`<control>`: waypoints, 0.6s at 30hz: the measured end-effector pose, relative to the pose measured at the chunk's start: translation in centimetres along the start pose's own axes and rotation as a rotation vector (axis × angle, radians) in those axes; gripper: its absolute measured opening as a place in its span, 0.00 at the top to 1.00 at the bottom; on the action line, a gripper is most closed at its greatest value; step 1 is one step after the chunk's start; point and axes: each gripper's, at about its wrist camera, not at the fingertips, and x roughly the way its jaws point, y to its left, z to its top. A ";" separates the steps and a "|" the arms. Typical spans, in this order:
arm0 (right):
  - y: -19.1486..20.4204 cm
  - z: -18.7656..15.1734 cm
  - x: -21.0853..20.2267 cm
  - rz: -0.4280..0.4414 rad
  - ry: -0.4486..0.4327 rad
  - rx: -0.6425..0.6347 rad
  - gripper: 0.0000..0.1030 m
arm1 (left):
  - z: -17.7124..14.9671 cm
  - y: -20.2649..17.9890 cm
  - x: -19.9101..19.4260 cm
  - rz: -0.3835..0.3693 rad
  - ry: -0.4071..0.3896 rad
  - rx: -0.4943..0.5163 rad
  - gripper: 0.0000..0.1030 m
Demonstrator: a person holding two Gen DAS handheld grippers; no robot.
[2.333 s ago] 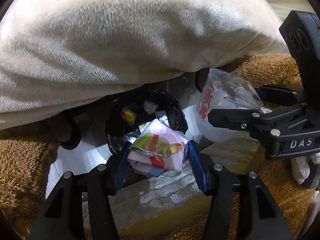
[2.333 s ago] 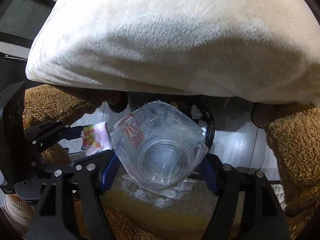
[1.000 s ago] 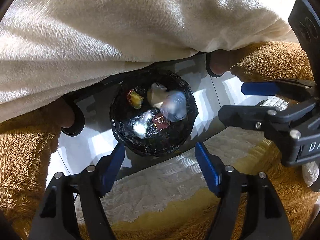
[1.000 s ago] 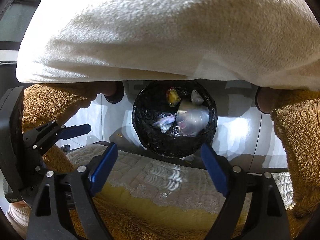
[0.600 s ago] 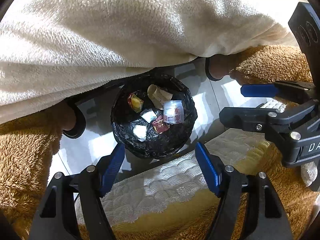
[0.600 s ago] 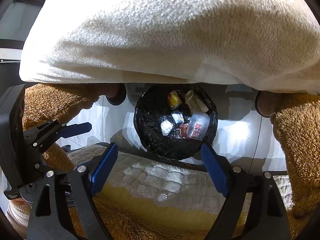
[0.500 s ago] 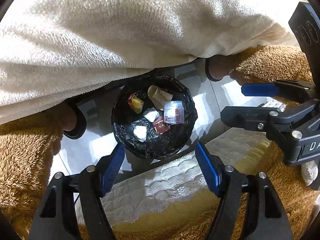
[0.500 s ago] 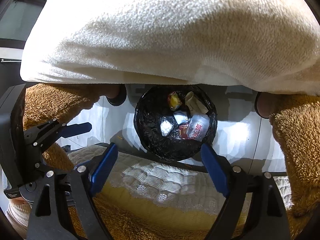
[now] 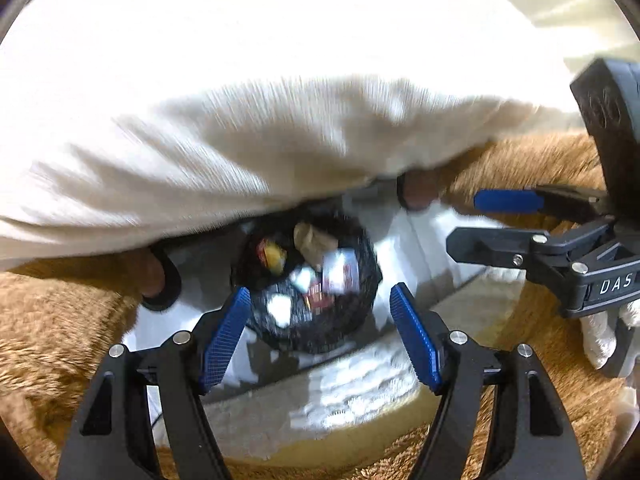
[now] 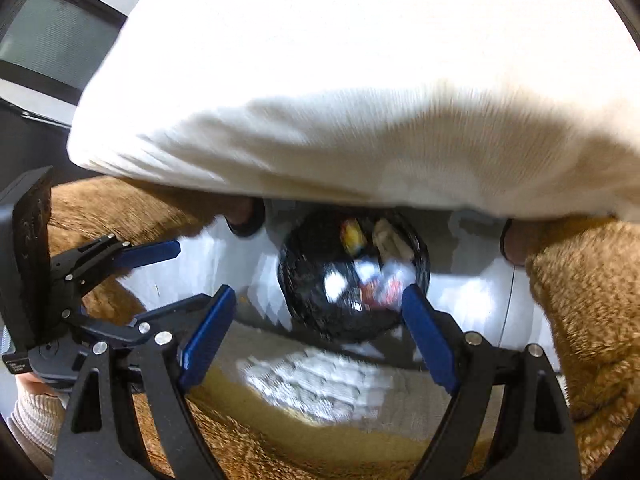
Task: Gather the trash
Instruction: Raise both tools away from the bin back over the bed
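— What does the left wrist view give you?

— The left gripper hangs with its blue pads apart and nothing between them; below it, on the pale floor, stands the bin lined with a black bag; the picture is smeared, but inside the bin I can make out a yellow and red wrapper, a tan crumpled paper, a clear cup with red print and a few white scraps; a big cream blanket fills the top and overhangs the far side of the bin; brown plush fabric lies at both sides; a white quilted edge runs just under the pads.

— And the other gripper there?

— The right gripper comes in from the right edge, jaws apart, empty; a gloved hand shows behind it.

— Now the right wrist view?

— The right gripper has its pads spread wide, holding nothing; the bin sits between and beyond them, the same litter in it, blurred; the blanket covers the top; the left gripper reaches in from the left, open and empty; the plush fabric is at the right, and a ribbed sleeve shows at the lower left.
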 end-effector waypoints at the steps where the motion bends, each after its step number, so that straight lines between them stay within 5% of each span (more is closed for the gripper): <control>1: 0.3 0.0 -0.8 0.001 -0.036 -0.008 0.18 | 0.0 0.0 -0.7 0.004 -0.032 -0.002 0.31; 6: 1.2 0.2 -5.0 0.019 -0.211 -0.030 0.18 | 0.5 0.1 -4.1 0.005 -0.176 -0.003 0.31; 18: 4.2 6.7 -9.5 -0.011 -0.390 -0.238 0.18 | 5.7 3.8 -10.5 0.049 -0.390 -0.020 0.31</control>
